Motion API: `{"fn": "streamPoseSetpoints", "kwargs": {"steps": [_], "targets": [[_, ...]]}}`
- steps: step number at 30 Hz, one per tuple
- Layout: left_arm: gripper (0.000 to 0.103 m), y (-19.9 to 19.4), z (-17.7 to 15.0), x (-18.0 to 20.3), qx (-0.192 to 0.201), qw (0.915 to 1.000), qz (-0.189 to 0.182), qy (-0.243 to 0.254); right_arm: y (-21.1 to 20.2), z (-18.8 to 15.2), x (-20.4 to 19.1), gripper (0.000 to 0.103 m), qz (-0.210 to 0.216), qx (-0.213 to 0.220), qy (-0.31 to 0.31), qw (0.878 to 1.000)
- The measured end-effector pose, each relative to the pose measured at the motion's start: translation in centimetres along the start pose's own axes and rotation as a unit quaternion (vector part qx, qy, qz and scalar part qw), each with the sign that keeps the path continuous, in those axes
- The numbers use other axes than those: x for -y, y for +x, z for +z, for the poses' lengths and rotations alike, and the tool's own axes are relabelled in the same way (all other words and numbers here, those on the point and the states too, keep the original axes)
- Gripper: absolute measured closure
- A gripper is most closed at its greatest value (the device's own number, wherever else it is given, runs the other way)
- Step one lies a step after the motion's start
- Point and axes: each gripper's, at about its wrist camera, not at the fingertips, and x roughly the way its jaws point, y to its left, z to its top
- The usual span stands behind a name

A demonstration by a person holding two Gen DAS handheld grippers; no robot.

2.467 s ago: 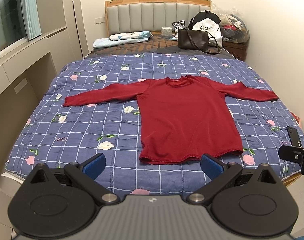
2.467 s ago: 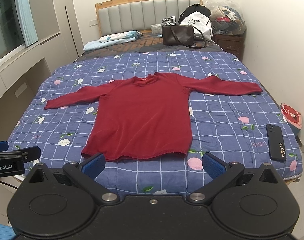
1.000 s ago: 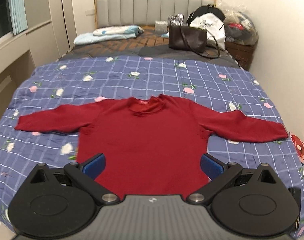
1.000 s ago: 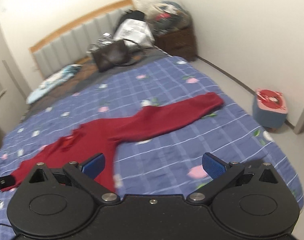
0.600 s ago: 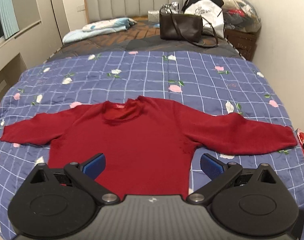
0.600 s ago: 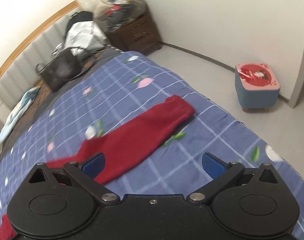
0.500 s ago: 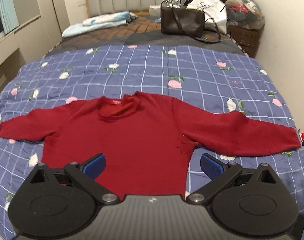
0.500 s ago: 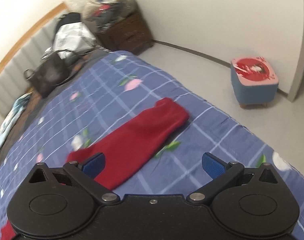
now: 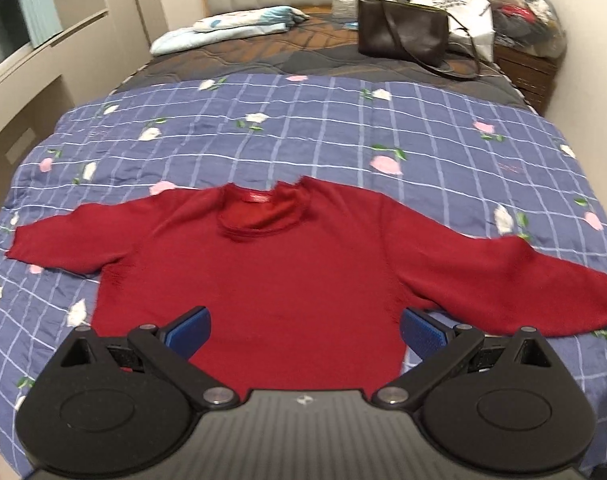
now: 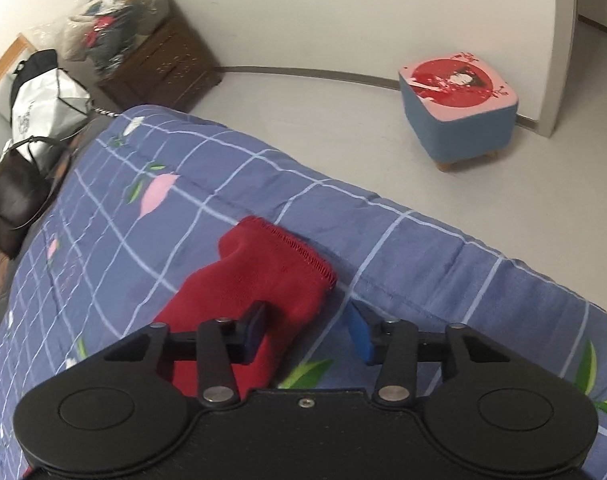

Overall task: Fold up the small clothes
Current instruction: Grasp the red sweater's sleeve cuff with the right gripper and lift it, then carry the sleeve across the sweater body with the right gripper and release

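Ahead of the left gripper point(image 9: 305, 326), a red long-sleeved top point(image 9: 295, 280) lies flat on a blue checked quilt point(image 9: 343, 136) printed with pink and white flowers. This gripper hangs over the lower body of the top, its blue-padded fingers point(image 9: 187, 326) spread wide with nothing between them. Out to the left of its left finger, one sleeve runs along the quilt to a cuff point(image 9: 19, 246) near the quilt's edge. Straight in front, beyond the fingers, sits the neckline point(image 9: 261, 214) with a small red label inside. To the right, the other sleeve stretches past the right finger toward the frame's border. Farther off, a folded pale blue cloth point(image 9: 231, 28) lies up to the left on the dark bedspread and a dark brown handbag point(image 9: 403, 36) up to the right, with a white bag point(image 9: 463, 0) behind it.

Over at the right gripper point(image 10: 307, 330), the fingers stand partly apart astride the far sleeve's cuff point(image 10: 279, 272): the left finger is over the red knit, the right finger over bare quilt just beside the cuff's hemmed edge. Whether either pad touches the fabric cannot be told. Beyond it to the left stands a dark wooden cabinet point(image 10: 159, 68), and off to the right, on the pale floor, a small blue stool point(image 10: 459, 108) with a red and pink top.
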Motion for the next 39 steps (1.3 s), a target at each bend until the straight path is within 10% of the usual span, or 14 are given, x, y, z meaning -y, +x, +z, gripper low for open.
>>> {"fn": "streamPoseSetpoints", "kwargs": {"steps": [6,14,26,39], "targets": [[0.0,0.2,1.2,-1.3,0.001,0.9998,-0.001,-0.02,-0.1,0.1,-1.6,0.095,-0.003,0.009,-0.044,0.999],[0.0,-1.1,1.9,-4.1,0.015,0.9987,-0.004,-0.049,-5.9,-0.5,-5.7,0.097,0.024,0.074,-0.126,0.989],[0.0,-2.1,1.9,-12.7,0.04,0.9942,-0.021,-0.097,-17.0,-7.9,-19.4,0.097,0.133,0.133,-0.341,0.921],[0.0,-1.5,1.2,-25.7,0.042,0.9913,0.003,-0.124,-21.5,-27.3,-34.0,0.097,0.197,0.12,-0.473,0.85]]}}
